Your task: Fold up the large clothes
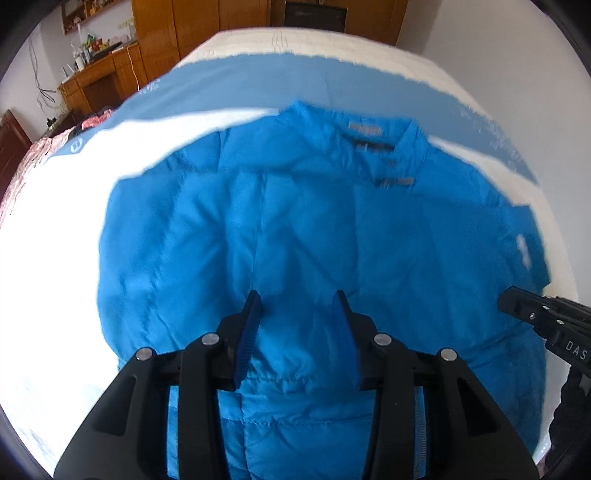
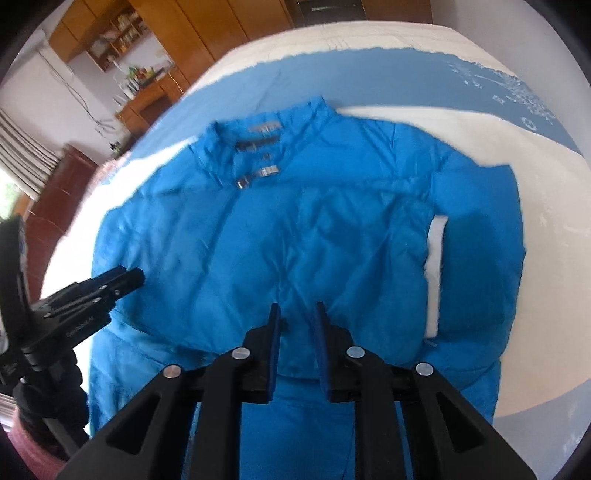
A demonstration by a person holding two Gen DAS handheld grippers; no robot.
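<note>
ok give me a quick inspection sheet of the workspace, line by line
surface: bed with a white and blue cover, bare around the garment
job's things: blue puffer jacket spread flat, collar at the far end, hem toward the tongs
clutter: pink patterned fabric at the bed's left edge
grippers: left tongs over the jacket's lower middle, jaws apart, nothing between them; right tongs over the jacket, narrow gap, nothing gripped
cables: wires hanging on the far wall; yellow cord by the desk
surroundings: wooden wardrobe, desk with small items, shelf
</note>
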